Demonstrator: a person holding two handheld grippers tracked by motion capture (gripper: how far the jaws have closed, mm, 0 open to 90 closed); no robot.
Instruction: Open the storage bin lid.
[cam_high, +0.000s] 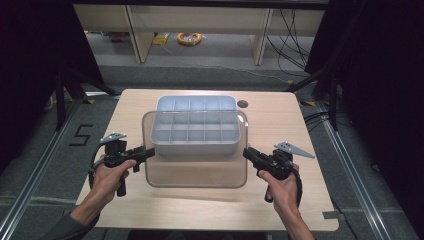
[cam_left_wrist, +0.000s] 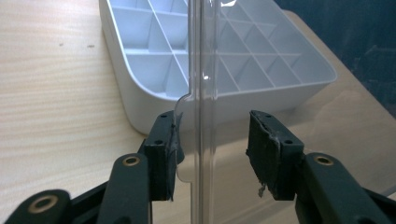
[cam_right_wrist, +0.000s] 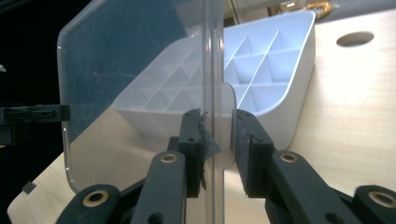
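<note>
Above ribbed white tray (cam_high: 195, 145), clear rounded lid (cam_high: 196, 172).

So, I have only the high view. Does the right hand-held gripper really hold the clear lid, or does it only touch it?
Observer: It holds it. The right hand-held gripper has both pads pressed on a small tab at the edge of the clear lid.
Operator: And the left one?
Observer: The left hand-held gripper straddles a similar tab, and one pad lies on it.
Operator: Are its pads in good state?
Observer: The other pad is frayed at its lower edge.
</note>
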